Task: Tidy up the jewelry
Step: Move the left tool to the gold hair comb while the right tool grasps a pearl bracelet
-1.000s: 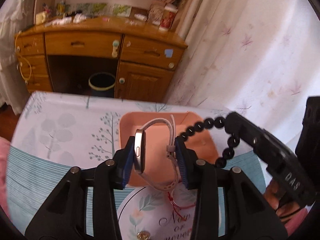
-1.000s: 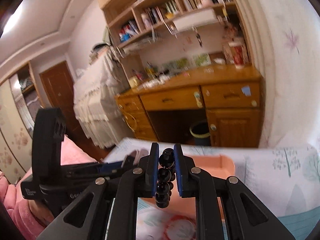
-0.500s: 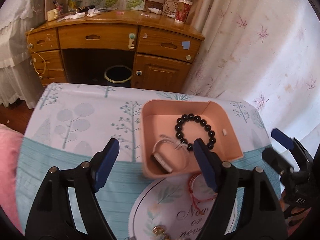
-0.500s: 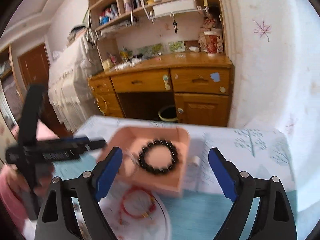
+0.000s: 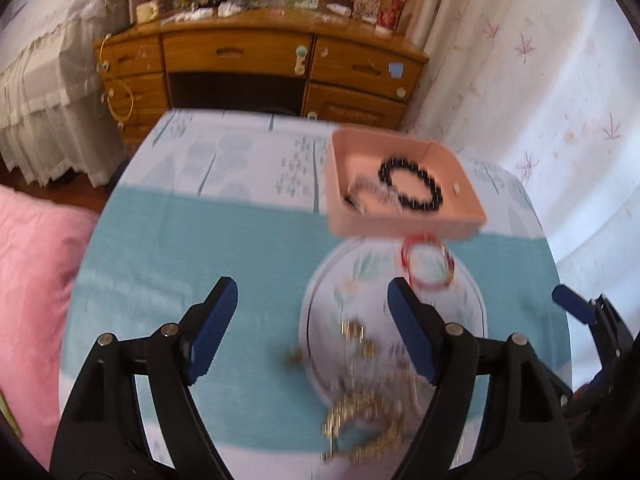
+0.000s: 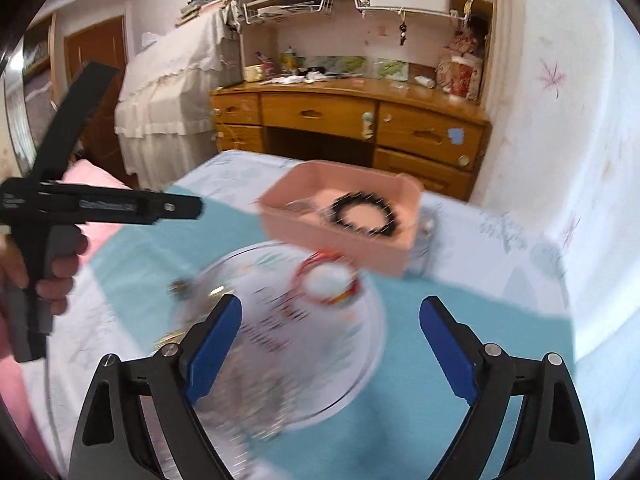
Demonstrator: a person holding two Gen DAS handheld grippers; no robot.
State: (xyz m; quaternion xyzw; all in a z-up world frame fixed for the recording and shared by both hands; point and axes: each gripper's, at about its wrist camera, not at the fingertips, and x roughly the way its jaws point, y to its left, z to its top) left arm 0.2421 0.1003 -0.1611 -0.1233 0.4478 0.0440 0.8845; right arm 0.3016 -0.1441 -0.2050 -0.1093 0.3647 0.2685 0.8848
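A pink tray (image 5: pixel 404 224) (image 6: pixel 332 246) on the table holds a black bead bracelet (image 5: pixel 412 186) (image 6: pixel 362 216) and a watch (image 5: pixel 366 196). A round white plate (image 5: pixel 320 320) (image 6: pixel 360 360) in front of the tray carries a red string bracelet (image 5: pixel 426 266) (image 6: pixel 326 280) and blurred gold jewelry (image 5: pixel 360 416). My left gripper (image 5: pixel 312 320) is open and empty, above the table left of the plate. My right gripper (image 6: pixel 330 340) is open and empty above the plate. The left gripper also shows in the right wrist view (image 6: pixel 176 208).
The table has a blue and white cloth (image 5: pixel 200 240). A pink cushion (image 5: pixel 28 280) lies at the left. A wooden desk (image 5: pixel 260 60) stands behind, with a white curtain (image 5: pixel 540 100) at the right. Small gold pieces (image 5: pixel 294 358) lie beside the plate.
Both grippers opened, dropping the watch and the black bracelet into the pink tray, then pulled back and up. The view now takes in the plate.
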